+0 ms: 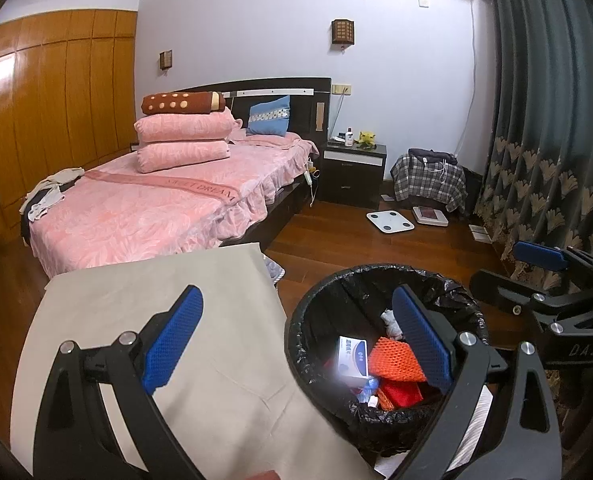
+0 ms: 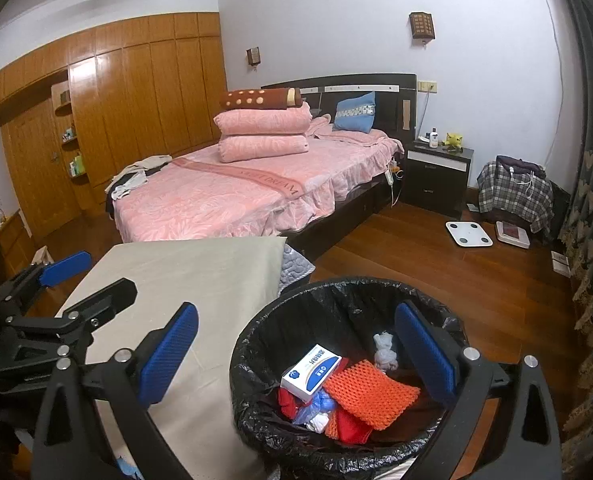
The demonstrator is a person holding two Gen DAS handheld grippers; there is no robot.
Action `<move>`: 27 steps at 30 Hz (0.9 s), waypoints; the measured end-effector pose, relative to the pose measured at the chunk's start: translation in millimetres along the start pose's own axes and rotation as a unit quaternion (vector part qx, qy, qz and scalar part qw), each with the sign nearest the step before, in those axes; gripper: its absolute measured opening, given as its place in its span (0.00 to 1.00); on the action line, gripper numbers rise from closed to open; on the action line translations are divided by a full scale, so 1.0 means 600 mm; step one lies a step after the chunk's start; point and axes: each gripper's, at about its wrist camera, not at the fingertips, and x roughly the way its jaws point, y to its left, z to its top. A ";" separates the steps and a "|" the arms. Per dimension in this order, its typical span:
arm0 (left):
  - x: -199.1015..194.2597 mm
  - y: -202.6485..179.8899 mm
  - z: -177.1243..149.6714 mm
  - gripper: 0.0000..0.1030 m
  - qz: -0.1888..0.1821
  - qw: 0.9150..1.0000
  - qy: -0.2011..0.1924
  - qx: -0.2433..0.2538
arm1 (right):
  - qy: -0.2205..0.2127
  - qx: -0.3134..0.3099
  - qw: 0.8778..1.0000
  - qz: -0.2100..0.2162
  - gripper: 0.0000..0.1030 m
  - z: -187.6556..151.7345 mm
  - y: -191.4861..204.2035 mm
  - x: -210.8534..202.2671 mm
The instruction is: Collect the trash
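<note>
Left wrist view looks across a bedroom. Far across the room stands a bed (image 1: 156, 204) with a pink cover and stacked pink pillows (image 1: 184, 140). To its left runs a wooden wardrobe (image 1: 56, 100); dark curtains (image 1: 544, 100) hang along the right edge. Near the camera a table (image 1: 156, 320) draped in beige cloth fills the lower left. Just right of it, on the wooden floor, stands a bin (image 1: 384, 412) lined with a black bag.

Inside the bin lies the trash: an orange mesh cloth (image 1: 396, 364), a white and blue box (image 1: 352, 356) to its left, red fabric (image 1: 400, 394) nearer the camera, and a crumpled white wad (image 1: 390, 320) at the far side.

A white scale (image 1: 390, 222) lies on the far floor beside a dark nightstand (image 1: 354, 172).

The left gripper (image 1: 296, 344) holds nothing, its blue pads spread wide, one over the table, one over the bin. The right gripper (image 2: 296, 356), in its own view, is likewise spread wide and empty above the bin's rim.
</note>
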 end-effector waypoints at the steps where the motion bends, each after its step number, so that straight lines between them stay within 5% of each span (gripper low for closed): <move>1: 0.000 0.000 0.000 0.90 0.000 1.000 0.000 0.000 | 0.000 0.000 1.000 0.000 0.94 0.000 0.000 0.000; 27: -0.007 0.002 0.004 0.90 0.000 1.000 -0.002 -0.001 | -0.003 -0.003 1.000 -0.001 0.94 0.007 0.004 -0.005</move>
